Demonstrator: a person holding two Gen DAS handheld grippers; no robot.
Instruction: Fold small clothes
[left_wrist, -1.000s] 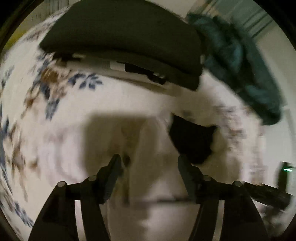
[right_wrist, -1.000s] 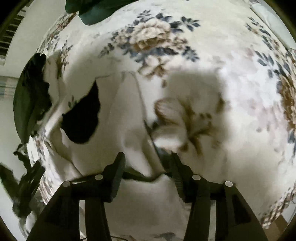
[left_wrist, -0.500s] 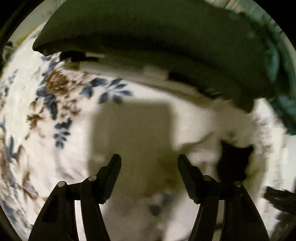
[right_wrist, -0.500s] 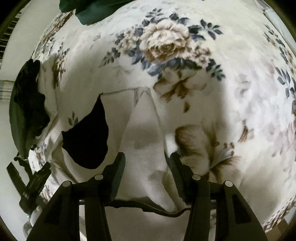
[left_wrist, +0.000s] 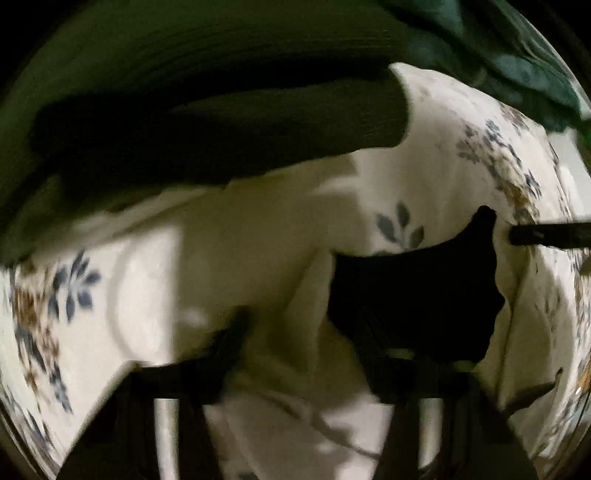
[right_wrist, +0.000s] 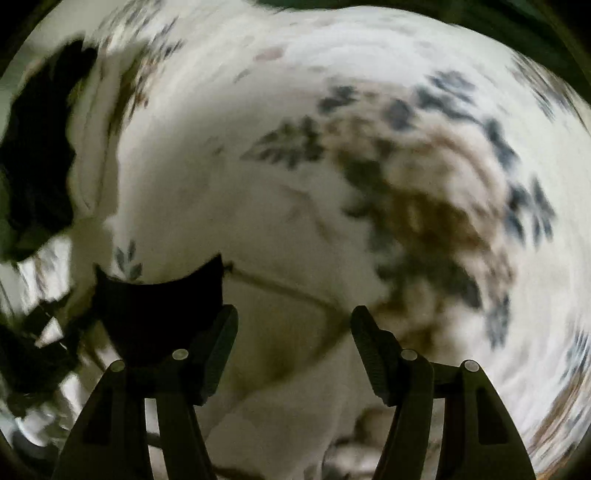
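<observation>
A small white garment (left_wrist: 266, 280) with a black patch (left_wrist: 417, 295) lies on a floral bedsheet (left_wrist: 74, 295). My left gripper (left_wrist: 299, 332) is open, low over the white cloth, with the black patch just right of its fingers. In the right wrist view the garment (right_wrist: 280, 325) lies under my open right gripper (right_wrist: 293, 332), and the black patch (right_wrist: 155, 314) sits by the left finger. Both views are blurred by motion.
A folded dark green garment (left_wrist: 207, 110) fills the top of the left wrist view, with a teal garment (left_wrist: 517, 62) at the top right. The right gripper's dark tip (left_wrist: 546, 236) shows at the right edge. The floral sheet (right_wrist: 424, 184) spreads ahead of the right gripper.
Both grippers have dropped closer to the white garment. The right gripper, shut on the cloth a second ago, has opened. The left view has swung so the black patch sits near centre.
</observation>
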